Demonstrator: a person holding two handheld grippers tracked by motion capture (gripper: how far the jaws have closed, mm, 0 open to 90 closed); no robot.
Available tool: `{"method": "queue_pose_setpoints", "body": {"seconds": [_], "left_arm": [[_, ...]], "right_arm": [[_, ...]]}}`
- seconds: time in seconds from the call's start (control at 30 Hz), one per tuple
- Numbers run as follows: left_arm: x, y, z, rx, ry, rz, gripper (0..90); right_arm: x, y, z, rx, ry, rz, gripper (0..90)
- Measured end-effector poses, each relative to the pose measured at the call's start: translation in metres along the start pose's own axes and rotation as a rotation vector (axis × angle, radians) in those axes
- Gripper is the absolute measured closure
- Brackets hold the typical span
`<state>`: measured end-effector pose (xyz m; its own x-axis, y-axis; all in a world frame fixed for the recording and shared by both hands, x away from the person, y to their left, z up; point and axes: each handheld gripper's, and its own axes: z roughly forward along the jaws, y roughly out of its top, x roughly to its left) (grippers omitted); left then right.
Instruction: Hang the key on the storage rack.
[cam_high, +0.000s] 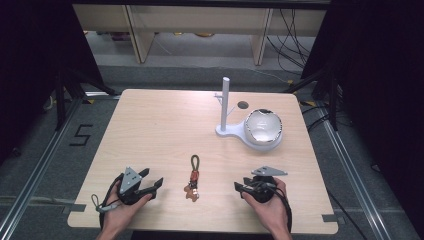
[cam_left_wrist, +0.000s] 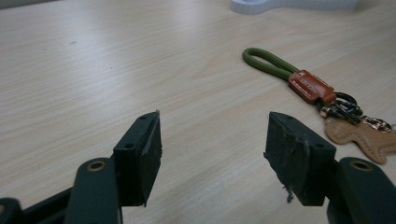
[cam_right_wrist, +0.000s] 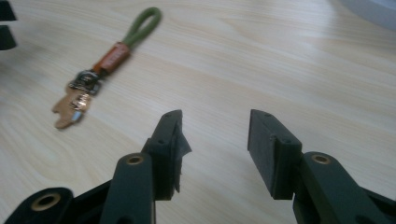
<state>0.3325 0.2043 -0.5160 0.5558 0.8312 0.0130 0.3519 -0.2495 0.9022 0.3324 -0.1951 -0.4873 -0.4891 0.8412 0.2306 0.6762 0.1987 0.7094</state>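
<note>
Resting at the near edge of the tabletop (cam_high: 150, 125): left gripper (cam_high: 152, 182) and right gripper (cam_high: 240, 189), one in each hand, both low over the wood. Left fingers (cam_left_wrist: 140, 154) spread wide, nothing between them. Right fingers (cam_right_wrist: 271, 149) also released, gap bare. Keychain (cam_high: 192, 179) lies flat between the two grippers, just ahead of them, touching neither: tan leather charm nearest, then dark metal rings, orange-brown tab, green cord loop pointing away. In the left gripper view it sits ahead and right of the fingers; in the right gripper view, ahead and left. Farther back, right of centre: white stand (cam_high: 225, 107) with upright post, white bowl (cam_high: 262, 127) touching its base.
</note>
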Motion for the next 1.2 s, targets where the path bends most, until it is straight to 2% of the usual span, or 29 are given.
{"method": "queue_pose_setpoints", "body": {"seconds": [0.03,0.07,0.1,0.13,0.2,0.23,0.27,0.33,0.37,0.4,0.43,0.47,0.5,0.53,0.57,0.6,0.67,0.7,0.73,0.8,0.83,0.87,0.9,0.93,0.97,1.07,1.1,1.13,1.2], "left_arm": [[-0.002,0.004,-0.001,0.021,0.001,0.001,35.8],[-0.003,0.007,-0.001,0.028,-0.009,-0.001,35.8],[-0.003,0.007,-0.001,0.028,-0.009,-0.001,35.8],[-0.009,0.013,-0.001,0.071,-0.024,-0.026,35.9],[-0.014,0.02,0.001,0.127,-0.04,-0.051,35.9],[-0.015,0.023,0.002,0.153,-0.055,-0.043,35.9],[-0.015,0.023,0.002,0.153,-0.055,-0.043,36.1],[-0.016,0.03,0.004,0.241,-0.074,0.002,35.9],[-0.016,0.03,0.004,0.241,-0.074,0.002,36.0],[-0.02,0.033,0.007,0.267,-0.081,-0.05,36.1],[-0.02,0.033,0.007,0.267,-0.081,-0.05,36.2],[-0.018,0.036,0.006,0.319,-0.081,-0.016,36.2],[-0.017,0.039,0.006,0.351,-0.089,-0.017,36.5],[-0.018,0.042,0.008,0.369,-0.084,-0.035,36.9],[-0.018,0.045,0.009,0.379,-0.095,-0.035,37.4],[-0.019,0.046,0.01,0.379,-0.088,-0.045,38.1],[-0.021,0.048,0.012,0.383,-0.093,-0.061,39.7],[-0.023,0.051,0.013,0.401,-0.092,-0.07,39.7],[-0.026,0.056,0.016,0.418,-0.11,-0.087,40.8],[-0.027,0.059,0.018,0.437,-0.12,-0.083,41.5],[-0.028,0.064,0.021,0.473,-0.139,-0.076,41.9],[-0.029,0.066,0.023,0.483,-0.142,-0.086,42.2],[-0.03,0.068,0.025,0.498,-0.148,-0.087,42.2],[-0.03,0.069,0.027,0.514,-0.156,-0.084,42.3],[-0.03,0.069,0.027,0.514,-0.156,-0.084,42.3],[-0.033,0.074,0.037,0.568,-0.159,-0.089,42.3],[-0.033,0.074,0.037,0.568,-0.159,-0.089,42.2],[-0.035,0.077,0.042,0.582,-0.165,-0.098,42.2],[-0.037,0.081,0.047,0.594,-0.163,-0.099,42.1]], "right_arm": [[-0.001,-0.002,-0.003,0.008,-0.012,0.036,55.0],[-0.007,-0.003,-0.006,0.004,-0.021,0.003,54.6],[-0.007,-0.003,-0.006,0.004,-0.021,0.003,54.6],[-0.012,-0.005,-0.008,0.012,-0.026,0.002,53.9],[-0.018,-0.007,-0.01,0.013,-0.04,-0.001,53.7],[-0.019,-0.008,-0.011,0.027,-0.043,0.011,53.5],[-0.021,-0.009,-0.01,0.039,-0.05,-0.008,53.2],[-0.02,-0.01,-0.01,0.063,-0.058,-0.014,53.3],[-0.02,-0.01,-0.01,0.063,-0.058,-0.014,53.3],[-0.019,-0.009,-0.012,0.084,-0.064,0.001,53.0],[-0.019,-0.009,-0.012,0.084,-0.064,0.001,53.0],[-0.018,-0.009,-0.013,0.093,-0.066,-0.003,52.4],[-0.017,-0.009,-0.013,0.094,-0.068,0.004,52.3],[-0.017,-0.009,-0.013,0.096,-0.093,-0.003,52.0],[-0.016,-0.009,-0.014,0.099,-0.097,0.005,52.0],[-0.016,-0.009,-0.014,0.101,-0.108,-0.006,52.0],[-0.015,-0.009,-0.013,0.099,-0.097,-0.002,52.0],[-0.015,-0.009,-0.013,0.099,-0.097,-0.002,52.0],[-0.014,-0.009,-0.013,0.105,-0.107,0.0,52.2],[-0.012,-0.009,-0.013,0.113,-0.11,0.003,52.2],[-0.012,-0.009,-0.012,0.112,-0.097,-0.008,52.3],[-0.012,-0.009,-0.012,0.117,-0.107,-0.011,52.4],[-0.013,-0.009,-0.011,0.111,-0.103,-0.035,52.3],[-0.013,-0.009,-0.011,0.114,-0.104,-0.034,52.3],[-0.013,-0.009,-0.011,0.119,-0.11,-0.035,52.5],[-0.013,-0.009,-0.01,0.121,-0.095,-0.031,52.8],[-0.013,-0.009,-0.01,0.121,-0.095,-0.031,52.8],[-0.012,-0.01,-0.01,0.136,-0.133,-0.029,52.8],[-0.013,-0.01,-0.011,0.142,-0.14,-0.043,52.7]]}}
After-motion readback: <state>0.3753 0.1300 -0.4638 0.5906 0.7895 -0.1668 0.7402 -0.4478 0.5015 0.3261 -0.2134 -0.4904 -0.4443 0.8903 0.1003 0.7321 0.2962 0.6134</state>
